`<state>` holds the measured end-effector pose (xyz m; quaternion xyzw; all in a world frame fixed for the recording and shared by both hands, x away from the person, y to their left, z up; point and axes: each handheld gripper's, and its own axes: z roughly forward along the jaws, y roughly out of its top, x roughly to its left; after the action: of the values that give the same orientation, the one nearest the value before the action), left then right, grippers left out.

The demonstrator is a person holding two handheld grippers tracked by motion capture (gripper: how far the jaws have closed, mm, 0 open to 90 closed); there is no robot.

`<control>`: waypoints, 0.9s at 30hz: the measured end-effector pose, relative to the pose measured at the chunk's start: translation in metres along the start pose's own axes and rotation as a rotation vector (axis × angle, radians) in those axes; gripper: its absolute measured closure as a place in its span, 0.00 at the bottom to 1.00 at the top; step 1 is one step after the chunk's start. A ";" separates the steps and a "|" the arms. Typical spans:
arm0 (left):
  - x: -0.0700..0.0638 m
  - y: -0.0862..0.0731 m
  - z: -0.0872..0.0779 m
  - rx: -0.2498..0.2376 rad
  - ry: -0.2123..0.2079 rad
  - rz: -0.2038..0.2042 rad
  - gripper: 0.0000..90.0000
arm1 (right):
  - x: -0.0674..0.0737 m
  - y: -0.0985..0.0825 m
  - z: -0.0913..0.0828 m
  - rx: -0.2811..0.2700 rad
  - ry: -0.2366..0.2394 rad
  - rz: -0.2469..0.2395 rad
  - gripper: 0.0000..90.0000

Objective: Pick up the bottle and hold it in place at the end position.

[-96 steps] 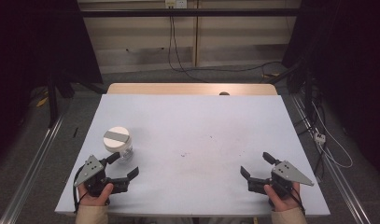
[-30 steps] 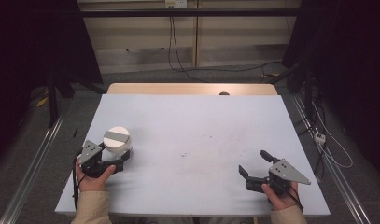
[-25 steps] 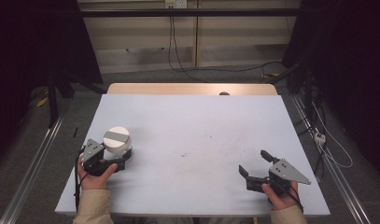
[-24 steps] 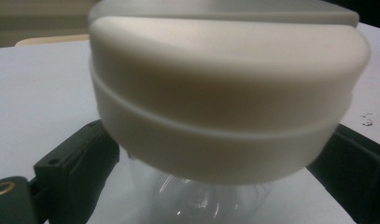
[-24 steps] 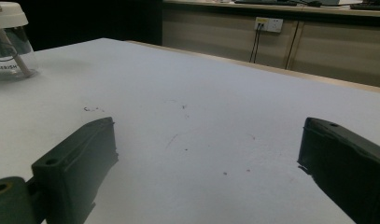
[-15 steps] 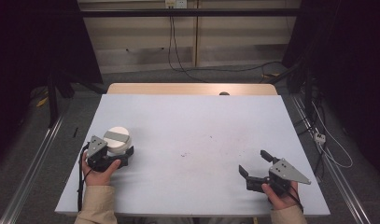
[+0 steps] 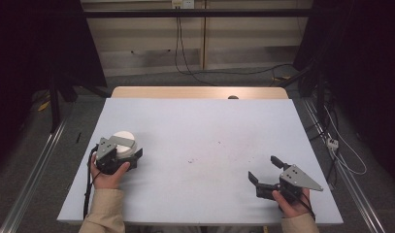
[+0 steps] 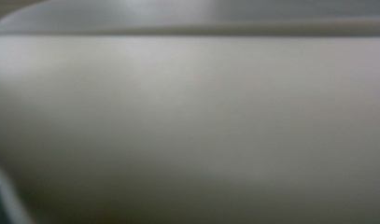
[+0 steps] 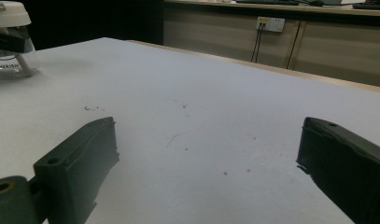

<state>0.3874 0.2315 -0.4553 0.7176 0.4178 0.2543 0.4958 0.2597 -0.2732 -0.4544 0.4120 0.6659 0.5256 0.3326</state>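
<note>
Table (image 7: 200, 145): left gripper (image 7: 118, 158) jaws closing round jar (image 7: 123, 141); right gripper (image 9: 206, 168) jaws released, label readable.

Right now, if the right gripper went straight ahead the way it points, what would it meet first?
Probably nothing on the pale table: the open right gripper faces bare surface up to the far wooden edge. The clear jar with the white lid sits well off to the side.

Each hand carried a black two-jaw gripper: left gripper (image 7: 118, 158), right gripper (image 7: 266, 177). A grey three-cornered plate topped each unit. A black cable trailed from the left. Both sleeves were beige.
</note>
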 end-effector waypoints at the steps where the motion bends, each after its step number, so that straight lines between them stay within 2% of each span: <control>1: 0.000 0.000 0.000 -0.003 0.001 0.001 0.14 | 0.000 0.000 0.000 -0.001 0.000 0.000 0.05; 5: 0.001 0.000 0.000 -0.011 -0.001 -0.005 0.15 | 0.000 0.000 0.000 0.001 0.001 0.001 0.05; 8: 0.001 0.000 0.000 -0.013 0.007 0.020 0.20 | 0.000 0.000 0.000 0.000 0.004 0.000 0.05; 11: 0.001 0.000 0.000 -0.016 0.003 0.036 0.20 | 0.000 0.000 0.001 0.002 0.004 0.001 0.05; 17: 0.001 0.000 -0.001 -0.018 0.001 0.048 0.20 | 0.000 0.000 0.001 0.000 0.005 -0.001 0.05; 27: -0.006 0.008 -0.001 -0.072 -0.065 0.027 0.20 | 0.000 0.000 0.002 -0.002 0.009 -0.001 0.05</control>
<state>0.3863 0.2253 -0.4471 0.7128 0.3822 0.2523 0.5312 0.2611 -0.2726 -0.4544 0.4089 0.6671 0.5279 0.3304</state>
